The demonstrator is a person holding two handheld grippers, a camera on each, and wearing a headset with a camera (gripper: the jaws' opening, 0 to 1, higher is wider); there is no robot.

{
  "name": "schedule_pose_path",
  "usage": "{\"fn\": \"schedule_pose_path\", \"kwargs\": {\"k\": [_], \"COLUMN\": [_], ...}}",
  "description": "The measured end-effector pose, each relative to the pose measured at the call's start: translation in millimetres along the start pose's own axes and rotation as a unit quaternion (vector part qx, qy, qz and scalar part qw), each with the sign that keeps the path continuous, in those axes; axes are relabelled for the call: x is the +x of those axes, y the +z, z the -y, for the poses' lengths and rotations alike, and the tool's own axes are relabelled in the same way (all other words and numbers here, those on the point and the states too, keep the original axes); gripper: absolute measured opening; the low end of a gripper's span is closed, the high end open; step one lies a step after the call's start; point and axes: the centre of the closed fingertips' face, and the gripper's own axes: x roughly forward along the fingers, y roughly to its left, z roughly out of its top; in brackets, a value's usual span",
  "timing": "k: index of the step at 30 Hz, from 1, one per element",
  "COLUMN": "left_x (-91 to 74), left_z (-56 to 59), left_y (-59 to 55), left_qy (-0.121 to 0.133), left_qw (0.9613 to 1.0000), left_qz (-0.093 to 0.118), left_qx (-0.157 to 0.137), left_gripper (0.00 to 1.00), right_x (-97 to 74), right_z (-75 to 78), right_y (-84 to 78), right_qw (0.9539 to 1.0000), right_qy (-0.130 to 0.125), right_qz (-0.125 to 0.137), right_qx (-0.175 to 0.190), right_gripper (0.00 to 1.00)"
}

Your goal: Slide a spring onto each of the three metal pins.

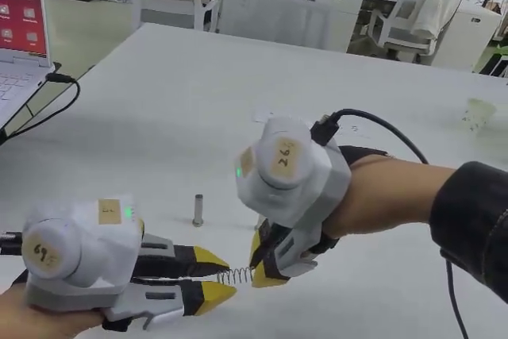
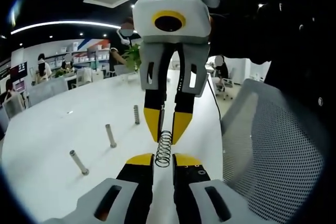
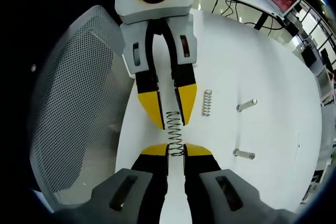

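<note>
A small steel spring [image 1: 238, 276] [image 2: 164, 148] [image 3: 174, 132] hangs in the air between my two grippers, one end in each. My left gripper [image 1: 230, 277] [image 2: 163, 160] [image 3: 172, 119] comes in from the lower left with its jaws closed on one end. My right gripper [image 1: 260, 269] [image 2: 167, 129] [image 3: 176, 150] faces it, shut on the other end. One bare metal pin [image 1: 198, 210] stands on the white table [image 1: 159, 117] just behind them. Two upright pins [image 2: 79, 162] [image 2: 110, 136] show to the left. A second spring [image 2: 136, 114] [image 3: 207, 102] lies beyond them.
A laptop [image 1: 20, 29] with a black cable [image 1: 48, 109] sits at the table's far left. A grey mesh chair [image 2: 273, 145] [image 3: 79, 103] is right by the near table edge. More chairs [image 1: 270, 17] stand across the table. A black cable [image 1: 381, 129] trails from my right gripper.
</note>
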Motion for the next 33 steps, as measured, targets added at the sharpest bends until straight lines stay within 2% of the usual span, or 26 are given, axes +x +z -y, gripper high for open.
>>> {"fn": "schedule_pose_path", "kwargs": {"k": [2, 19, 29, 33], "left_x": [0.7, -0.9, -3.3, -2.9], "left_z": [0.4, 3.2, 3.8, 3.5], "left_y": [0.1, 1.1, 9.1, 9.2], "left_qy": [-0.002, -0.008, -0.01, -0.01], "left_qw": [1.0, 1.0, 0.9997, 0.9997], "left_qz": [0.0, 0.002, 0.02, 0.021], "left_qx": [0.002, 0.0, -0.008, -0.01], "left_gripper": [0.03, 0.02, 0.02, 0.02], "right_x": [-0.1, 1.9, 7.0, 7.5], "right_z": [-0.9, -2.5, -2.9, -2.3], "right_y": [0.3, 0.7, -5.5, -5.8], "right_qw": [1.0, 1.0, 0.9999, 0.9999], "right_qy": [0.0, 0.004, 0.009, 0.009], "right_qz": [0.0, 0.006, 0.004, 0.008], "right_qx": [0.0, 0.001, 0.009, 0.007], "right_gripper": [0.08, 0.09, 0.1, 0.09]}}
